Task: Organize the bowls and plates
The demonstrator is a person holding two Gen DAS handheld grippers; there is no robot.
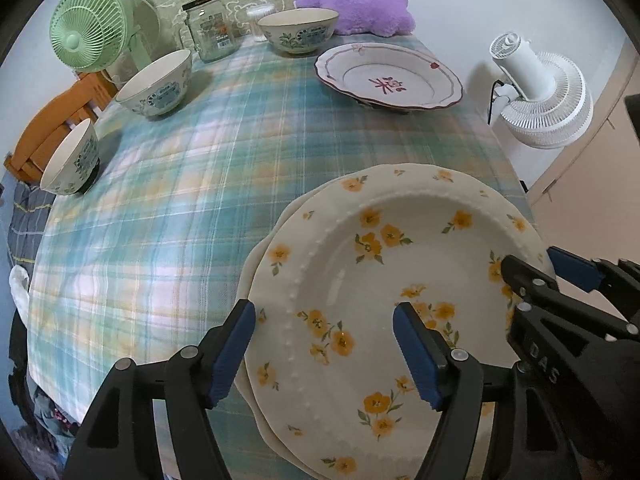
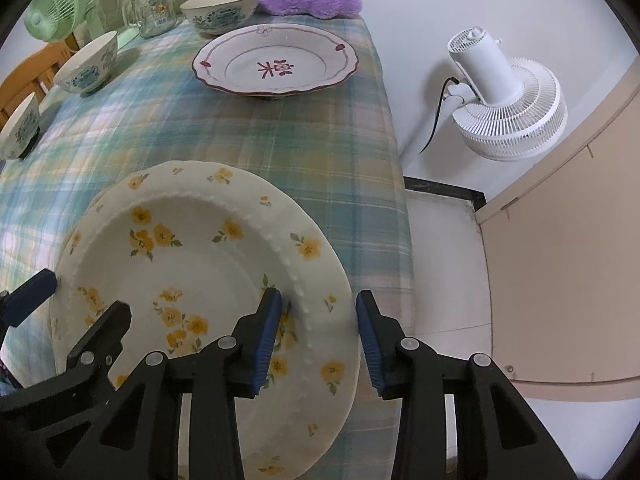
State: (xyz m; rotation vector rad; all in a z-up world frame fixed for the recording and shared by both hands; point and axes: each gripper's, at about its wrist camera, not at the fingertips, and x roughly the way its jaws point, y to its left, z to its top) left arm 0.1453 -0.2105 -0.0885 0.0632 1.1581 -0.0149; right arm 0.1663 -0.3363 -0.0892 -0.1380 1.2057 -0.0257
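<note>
my fingers [image 1: 234, 354] look like matt black plastic, with ribbed blue pads that seem rubbery. the yellow-flower plate [image 1: 384, 280] is glossy glazed ceramic with a beaded raised ring. the tablecloth [image 1: 168, 208] is soft matt plaid cloth, slightly quilted. the three bowls, the nearest [image 1: 72, 162] included, and the red-trimmed plate [image 1: 388, 78] are shiny glazed ceramic. the jar [image 1: 208, 28] is clear glass with a dark lid. the purple cushion [image 1: 356, 8] is fluffy plush. both fans, green [image 1: 92, 26] and white [image 1: 540, 92], look like smooth plastic. the chair [image 1: 52, 128] is wood.
</note>
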